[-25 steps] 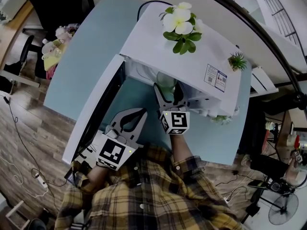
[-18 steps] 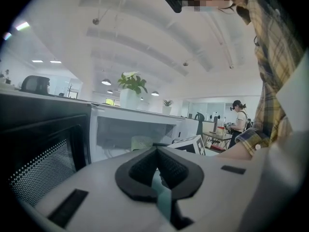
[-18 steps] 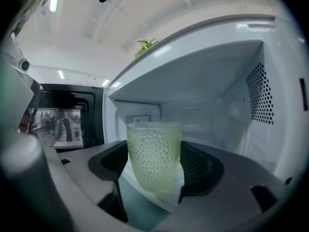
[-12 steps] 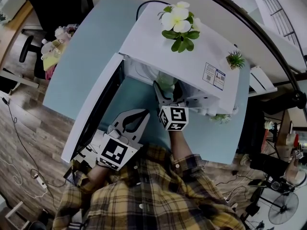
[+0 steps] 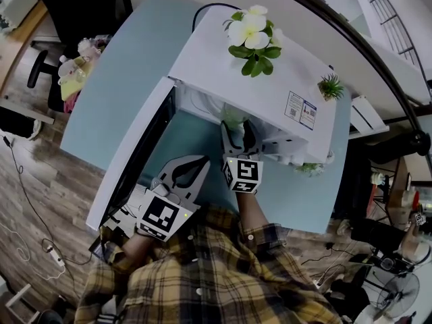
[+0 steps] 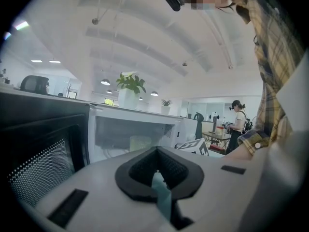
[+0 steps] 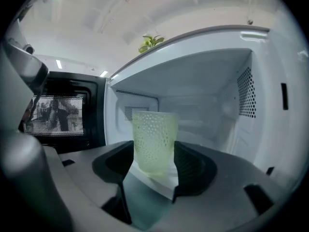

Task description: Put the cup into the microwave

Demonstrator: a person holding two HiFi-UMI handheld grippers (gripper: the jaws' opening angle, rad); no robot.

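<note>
Cup (image 7: 153, 139) | upright between pads of right tongs (image 7: 154, 159), on microwave (image 7: 212, 81) sill just ahead | jaws just closed onto its sides | left tongs (image 6: 157, 170) narrow, empty | I'd squeeze gently, keep it level, ease deeper.

White-flower plant (image 5: 251, 32) + sm. green plant (image 5: 332, 85), blue table (image 5: 115, 86), wood floor (image 5: 47, 201).

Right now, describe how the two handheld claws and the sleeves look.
Both the left claw and right claw are pale grey with black ribbed pads inside. Each carries a white cube with black square markers. The person wears a yellow-and-dark plaid shirt with buttoned cuffs.
</note>
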